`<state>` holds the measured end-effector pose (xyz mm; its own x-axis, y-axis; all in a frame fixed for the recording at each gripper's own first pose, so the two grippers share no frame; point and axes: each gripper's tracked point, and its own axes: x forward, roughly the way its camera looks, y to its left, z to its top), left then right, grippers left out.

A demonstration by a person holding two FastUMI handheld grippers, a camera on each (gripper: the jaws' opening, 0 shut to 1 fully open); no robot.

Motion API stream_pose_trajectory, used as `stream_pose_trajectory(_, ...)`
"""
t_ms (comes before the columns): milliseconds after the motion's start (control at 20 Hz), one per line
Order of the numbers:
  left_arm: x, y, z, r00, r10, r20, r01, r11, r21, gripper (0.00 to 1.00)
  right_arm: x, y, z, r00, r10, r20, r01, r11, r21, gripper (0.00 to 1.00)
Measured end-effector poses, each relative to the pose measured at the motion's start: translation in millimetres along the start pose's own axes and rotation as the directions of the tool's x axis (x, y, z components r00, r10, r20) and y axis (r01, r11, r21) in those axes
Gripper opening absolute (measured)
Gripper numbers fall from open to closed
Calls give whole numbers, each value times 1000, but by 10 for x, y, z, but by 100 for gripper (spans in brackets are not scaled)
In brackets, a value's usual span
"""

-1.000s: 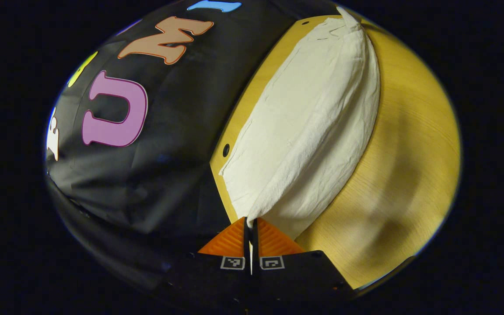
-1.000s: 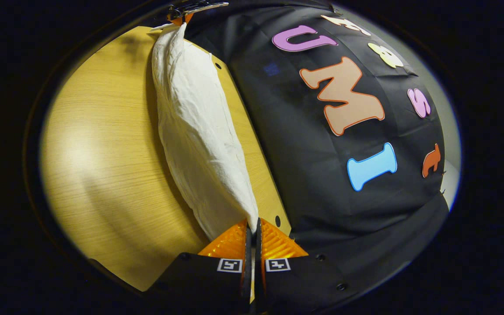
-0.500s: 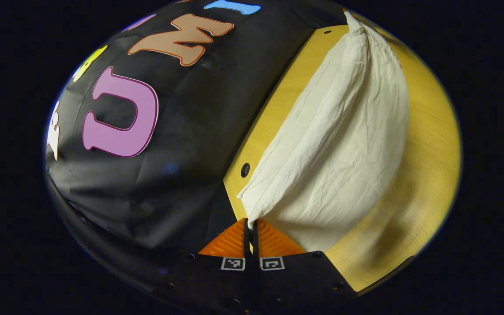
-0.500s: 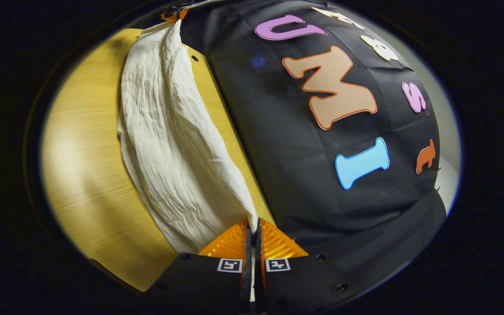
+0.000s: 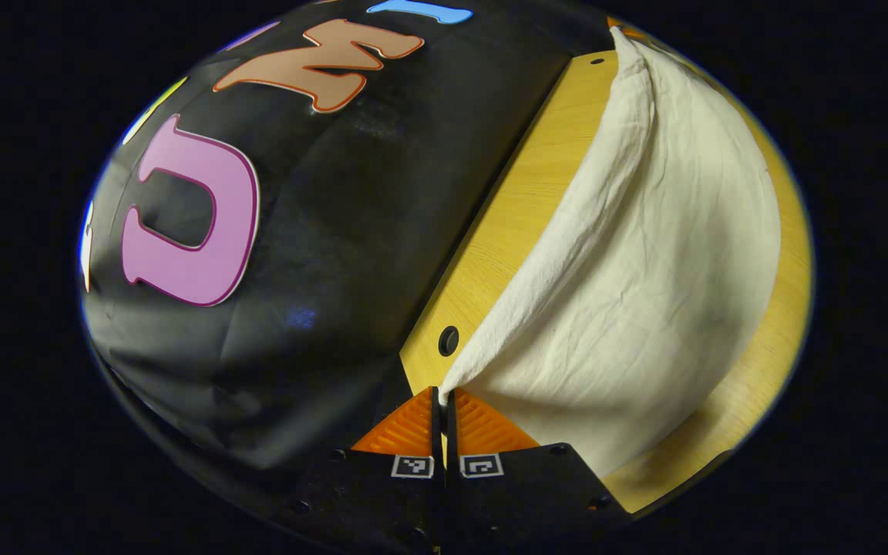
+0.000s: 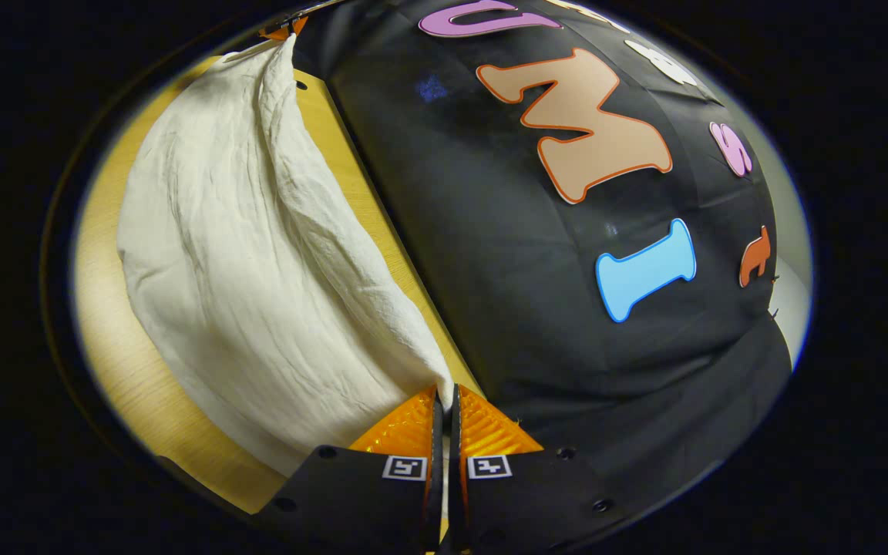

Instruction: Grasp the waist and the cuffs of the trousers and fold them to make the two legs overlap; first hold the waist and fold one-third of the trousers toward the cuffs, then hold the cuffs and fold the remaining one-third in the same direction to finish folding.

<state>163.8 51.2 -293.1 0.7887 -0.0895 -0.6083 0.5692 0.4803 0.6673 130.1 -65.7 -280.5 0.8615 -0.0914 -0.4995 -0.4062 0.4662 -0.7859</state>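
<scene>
**A:** ok so what's the biggest thing here?

**B:** the table (image 5: 521, 208), light wood, with the booth's black cloth wall right behind it. There's a small round hole (image 5: 449, 340) in the tabletop near its back edge, about 12 o'clock from the left fingers in the left gripper view.

**A:** and the trousers?

**B:** trousers (image 5: 660, 270) are cream, wrinkly, and held up by one edge so they sag in a curve down onto the table. In the right gripper view the cloth (image 6: 243, 270) runs from 6 o'clock up to 11.

**A:** grippers?

**B:** left hand-held gripper (image 5: 442, 395) is clenched on a corner of the trousers, fabric pinched between both fingers. Right hand-held gripper (image 6: 445, 391) is the same, clamped on the other end of that lifted edge. You can also spot the left one far off (image 6: 280, 29) at 11 o'clock in the right gripper view.
</scene>
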Motion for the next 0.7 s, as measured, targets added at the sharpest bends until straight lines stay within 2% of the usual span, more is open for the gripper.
stream_pose_trajectory(350, 594, -125, 64, 1000, -18, -7, 18, 1000, -7, 0, 517, 333, -146, 995, 41, -95, -37, 998, 42, 5)
stream_pose_trajectory(400, 654, -148, 64, 1000, -19, -12, 19, 1000, 0, 0, 560, 391, -173, 992, 52, -112, -47, 998, 49, 8)
stream_pose_trajectory(550, 785, -233, 69, 999, -28, -24, 28, 1000, 8, 0, 700, 539, -271, 985, 67, -157, -57, 996, 69, 7)
stream_pose_trajectory(600, 807, -257, 47, 999, -27, -30, 27, 1000, -2, 0, 686, 548, -288, 983, 68, -168, -54, 995, 85, 10)
stream_pose_trajectory(650, 789, -279, 67, 999, -28, -22, 27, 999, -29, 25, 700, 535, -290, 983, 60, -174, -43, 994, 101, 11)
stream_pose_trajectory(700, 811, -302, 74, 1000, -27, -12, 26, 998, -65, 50, 678, 533, -268, 983, 64, -173, -43, 991, 127, 41)
